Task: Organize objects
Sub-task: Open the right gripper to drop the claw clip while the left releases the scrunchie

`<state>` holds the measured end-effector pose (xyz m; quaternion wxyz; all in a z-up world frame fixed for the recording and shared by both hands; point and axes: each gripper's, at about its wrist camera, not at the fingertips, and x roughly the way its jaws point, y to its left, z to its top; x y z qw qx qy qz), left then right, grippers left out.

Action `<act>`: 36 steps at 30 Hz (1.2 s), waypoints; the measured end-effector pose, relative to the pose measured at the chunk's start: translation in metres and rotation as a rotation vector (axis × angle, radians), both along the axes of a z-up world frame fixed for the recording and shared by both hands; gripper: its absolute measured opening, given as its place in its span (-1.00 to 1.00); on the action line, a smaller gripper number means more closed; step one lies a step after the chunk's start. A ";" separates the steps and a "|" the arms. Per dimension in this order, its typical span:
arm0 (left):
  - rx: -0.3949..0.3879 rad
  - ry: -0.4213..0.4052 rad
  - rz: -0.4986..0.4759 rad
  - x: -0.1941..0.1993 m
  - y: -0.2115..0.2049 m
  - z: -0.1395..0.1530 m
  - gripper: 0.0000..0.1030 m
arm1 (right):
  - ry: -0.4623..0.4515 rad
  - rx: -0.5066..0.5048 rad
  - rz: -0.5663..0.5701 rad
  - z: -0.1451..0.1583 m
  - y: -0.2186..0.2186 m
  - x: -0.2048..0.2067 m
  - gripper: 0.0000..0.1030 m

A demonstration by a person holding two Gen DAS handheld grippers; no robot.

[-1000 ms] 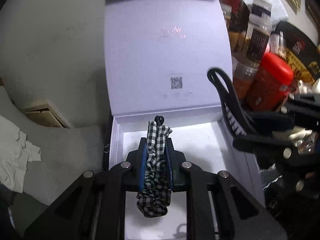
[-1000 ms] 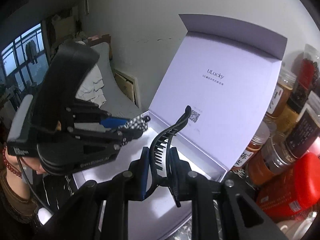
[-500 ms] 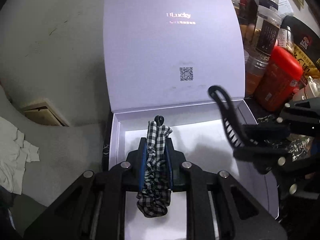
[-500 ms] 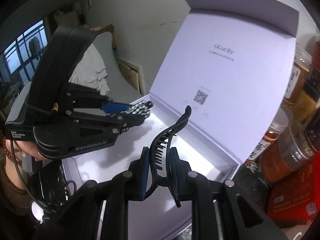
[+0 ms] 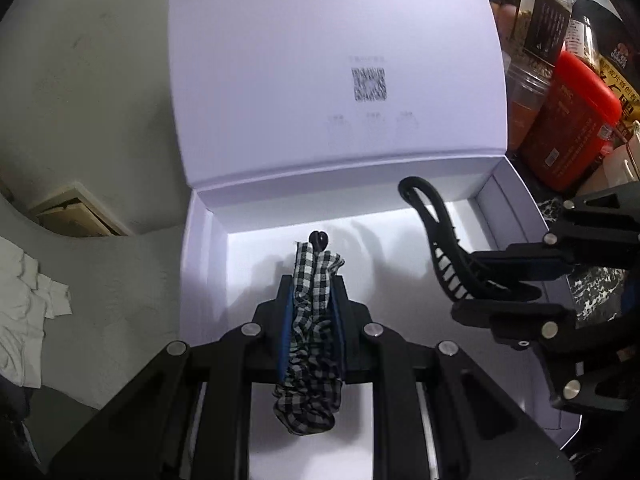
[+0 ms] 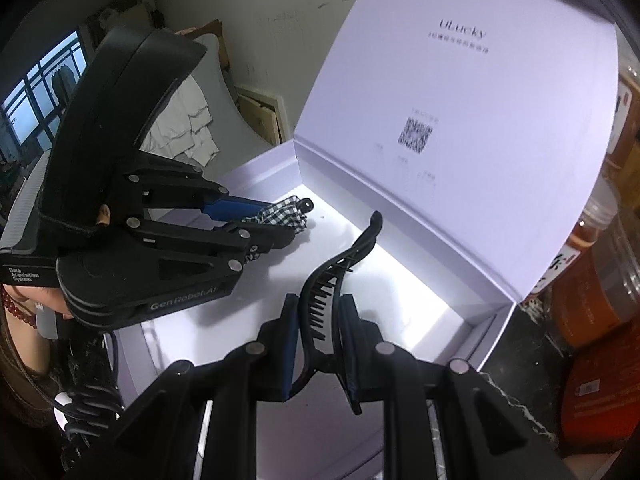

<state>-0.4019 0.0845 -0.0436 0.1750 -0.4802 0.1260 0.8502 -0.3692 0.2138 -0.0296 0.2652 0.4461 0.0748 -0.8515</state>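
A white gift box (image 5: 208,264) stands open with its lid (image 5: 280,60) upright at the back; it also shows in the right wrist view (image 6: 480,320). My left gripper (image 5: 314,280) is shut on a black-and-white checked scrunchie (image 5: 312,344) and holds it inside the box, just above the floor. From the right wrist view, that gripper (image 6: 280,220) and scrunchie (image 6: 282,214) are at the box's left side. My right gripper (image 6: 320,320) is shut on a black hair clip (image 6: 336,276) over the box's right half. The clip (image 5: 436,236) points up.
Jars with dark lids (image 5: 540,8) and a red-lidded container (image 5: 572,116) crowd the counter right of the box. An orange jar (image 6: 600,264) stands close to the box's right wall. A grey chair with white cloth (image 5: 24,320) is on the left.
Both grippers have moved forward and down into the open box with their loads still held. The box lid now fills more of each view.
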 end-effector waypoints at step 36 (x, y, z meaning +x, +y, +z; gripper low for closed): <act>-0.063 -0.060 0.038 0.006 0.016 -0.021 -0.29 | -0.066 0.019 -0.032 -0.012 0.018 -0.031 -0.45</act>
